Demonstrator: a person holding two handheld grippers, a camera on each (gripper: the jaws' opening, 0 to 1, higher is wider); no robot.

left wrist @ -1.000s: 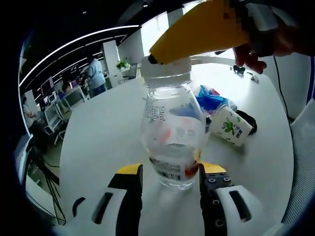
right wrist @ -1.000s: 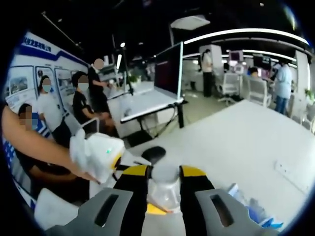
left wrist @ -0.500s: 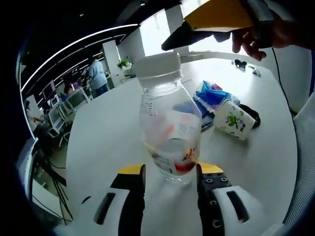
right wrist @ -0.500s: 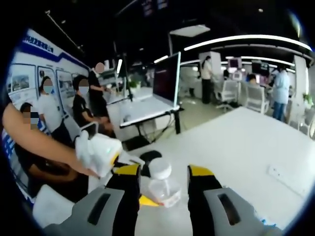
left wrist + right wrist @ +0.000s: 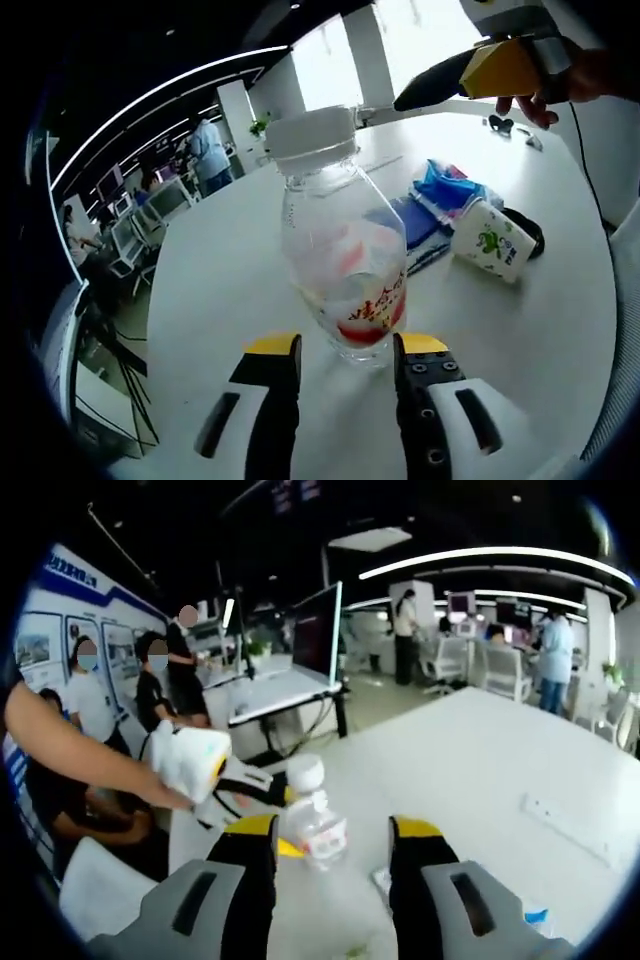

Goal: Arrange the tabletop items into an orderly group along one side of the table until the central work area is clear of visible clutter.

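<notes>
**Clear bottle gripped at its base while the other gripper hangs open above**

While the left gripper (image 5: 345, 365) pinches the bottom of a clear plastic bottle (image 5: 342, 260), the bottle stands a little tilted on the white table (image 5: 220, 280), seen from the left gripper view. Its yellow-tipped jaws sit tight against either side of the bottle's base. The bottle has a white screw cap (image 5: 310, 135), a red and white printed label, and some clear liquid low inside.

Behind the bottle, toward the table's right side in this view, lies a small group of items: a crumpled blue plastic bag (image 5: 448, 187), a dark blue flat item (image 5: 412, 222) just beside it, and a white carton with green print (image 5: 492, 242) tipped on its side. A dark object rests just behind the carton.

At the top right, the right gripper (image 5: 470, 80) hangs in the air above the table, held by a person's hand (image 5: 565, 85).

From the right gripper view, the right gripper (image 5: 330, 845) has its jaws spread wide, with nothing between them. The same bottle (image 5: 312, 815) shows beyond the gap, apart from both jaws. The left gripper (image 5: 215, 770) reaches in from the left, held by a bare forearm (image 5: 80, 760). Several people sit and stand in the office behind.
</notes>
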